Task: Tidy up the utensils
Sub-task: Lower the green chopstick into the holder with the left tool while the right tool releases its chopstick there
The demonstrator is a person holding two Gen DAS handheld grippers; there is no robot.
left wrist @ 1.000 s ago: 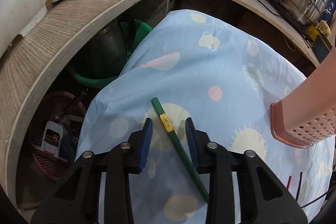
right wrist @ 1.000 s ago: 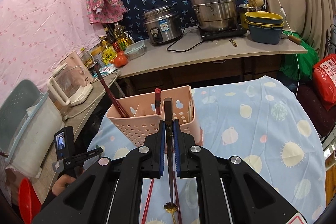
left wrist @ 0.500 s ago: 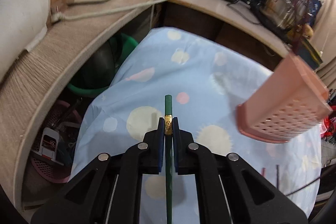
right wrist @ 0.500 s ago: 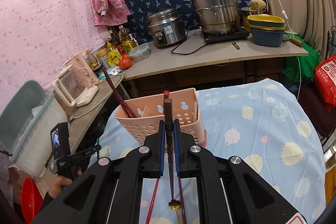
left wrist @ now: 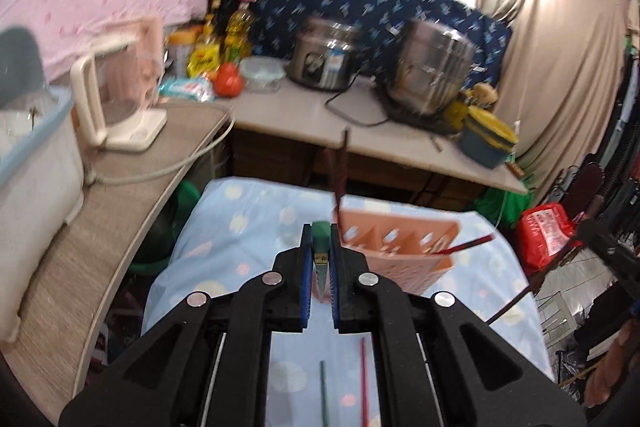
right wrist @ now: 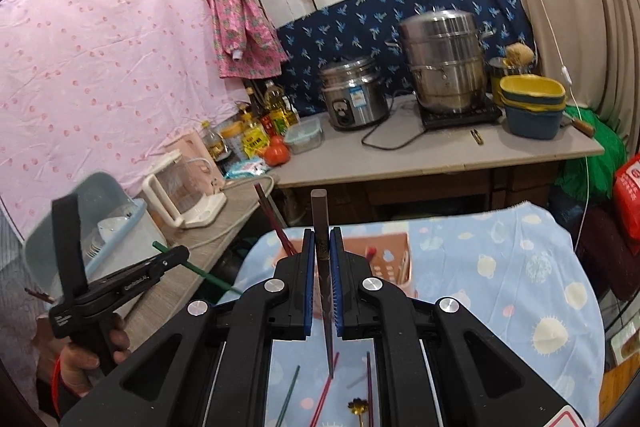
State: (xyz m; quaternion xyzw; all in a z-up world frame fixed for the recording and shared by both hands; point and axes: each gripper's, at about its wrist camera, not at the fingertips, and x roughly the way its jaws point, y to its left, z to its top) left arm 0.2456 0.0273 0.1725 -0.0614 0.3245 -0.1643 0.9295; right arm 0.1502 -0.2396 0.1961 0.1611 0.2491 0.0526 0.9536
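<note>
Black jaws lined with blue pads fill the lower half of both wrist views, each pair clamped on a single chopstick. The left gripper [left wrist: 320,259] pinches a green chopstick [left wrist: 321,231] near its thick end, at centre frame; in the right view the same stick juts from that gripper at left of frame, angled down toward the cloth. The right gripper [right wrist: 322,263] holds a dark brown chopstick [right wrist: 320,223] below its blunt top, the tapered tip hanging low in the frame over the blue tablecloth [right wrist: 520,283].

Loose sticks lie on the cloth at the bottom edge of the right view: a green one [right wrist: 291,393], a red one [right wrist: 326,389], a dark purple one [right wrist: 369,383], and a gold flower-topped piece [right wrist: 357,407] whose nature is unclear.

Beyond the jaws, at centre frame, stands the pink caddy [left wrist: 400,251], perforated and divided, a red chopstick [left wrist: 468,245] leaning from its right side.

Chopsticks like these look light, rigid and smooth. A hold near the thick end, as both grippers have now, likely resists slipping better than the taper, though a long thin stick can pivot between flat pads if bumped against the caddy's rim.

Far back, upper right, a steel steamer [right wrist: 442,63] sits on the counter.
</note>
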